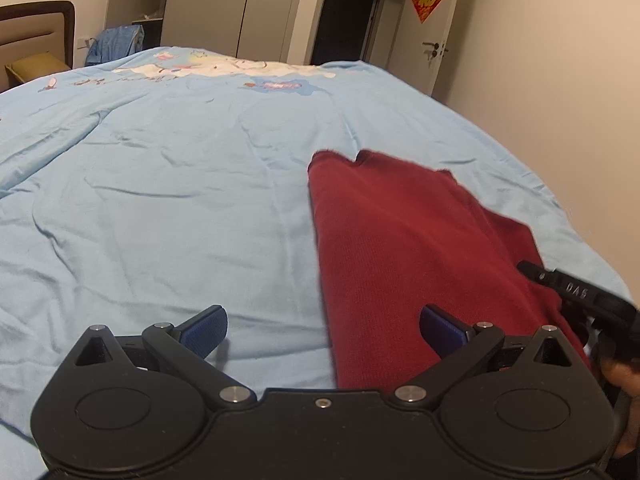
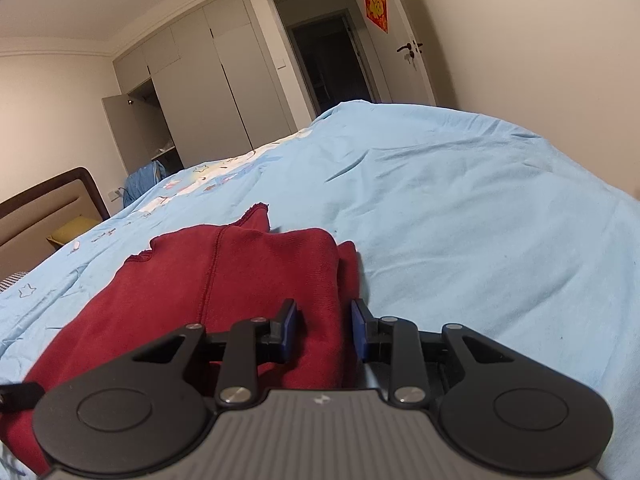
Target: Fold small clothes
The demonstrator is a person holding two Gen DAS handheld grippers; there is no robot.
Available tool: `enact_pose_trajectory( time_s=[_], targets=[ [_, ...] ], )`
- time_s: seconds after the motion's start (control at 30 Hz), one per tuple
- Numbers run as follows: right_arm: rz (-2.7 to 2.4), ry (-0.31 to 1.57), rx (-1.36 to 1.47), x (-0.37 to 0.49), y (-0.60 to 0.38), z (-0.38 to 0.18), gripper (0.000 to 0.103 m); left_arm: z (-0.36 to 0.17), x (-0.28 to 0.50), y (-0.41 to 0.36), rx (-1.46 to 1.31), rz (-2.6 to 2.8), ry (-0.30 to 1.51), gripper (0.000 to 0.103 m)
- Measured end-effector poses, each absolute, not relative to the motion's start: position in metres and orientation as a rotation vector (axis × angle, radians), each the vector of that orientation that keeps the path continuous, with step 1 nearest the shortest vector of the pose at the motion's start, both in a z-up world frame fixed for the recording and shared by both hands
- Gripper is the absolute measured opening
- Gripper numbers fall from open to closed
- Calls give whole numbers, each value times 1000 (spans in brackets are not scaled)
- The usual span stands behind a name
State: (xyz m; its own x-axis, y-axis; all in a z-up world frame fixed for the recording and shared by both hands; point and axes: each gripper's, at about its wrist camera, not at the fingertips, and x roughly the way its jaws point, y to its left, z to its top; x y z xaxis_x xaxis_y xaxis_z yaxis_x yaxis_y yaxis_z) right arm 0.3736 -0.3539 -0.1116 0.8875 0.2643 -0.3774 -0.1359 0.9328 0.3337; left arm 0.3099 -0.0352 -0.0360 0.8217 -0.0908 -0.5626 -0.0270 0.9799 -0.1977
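Right fingers (image 2: pixel 362 330) astride red garment (image 2: pixel 256 280) edge

The left wrist view looks forward from just behind the left tongs (image 1: pixel 323 334), held low over the bed (image 1: pixel 160 200) and facing across its light blue cover toward the wardrobe (image 1: pixel 224 8) and the dark doorway (image 1: pixel 344 16). It sits close to the dark red garment (image 1: pixel 400 232), which fills its right half, and it catches the right tongs (image 1: pixel 580 300) at its right edge.

The right wrist view looks forward from behind the right tongs (image 2: pixel 325 330), lower and tilted, with the garment (image 2: pixel 240 272) directly under it.

Both views share the garment, the bed cover (image 2: pixel 460 200), the headboard (image 1: pixel 36 28), the wardrobe (image 2: pixel 208 76), the doorway (image 2: pixel 328 60) and the red door hanging (image 2: pixel 375 5).
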Motion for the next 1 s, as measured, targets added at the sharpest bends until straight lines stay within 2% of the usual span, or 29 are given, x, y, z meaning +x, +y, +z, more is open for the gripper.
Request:
enact_pose_trajectory(
  time_s=[0.23,0.3,0.43,1.0],
  targets=[
    [213,407,303,371,-351,-116,34,-24,336,-26,-236,-55,572,101],
    [215,406,315,371,-353,-117,34,-27,350,-22,-258,-44,612,98],
    [213,403,315,372,-352,-117,34,-36,365,-13,-353,-55,675,98],
    [215,397,312,371,-352,-118,33,-43,366,-24,-296,-54,687,97]
  ],
)
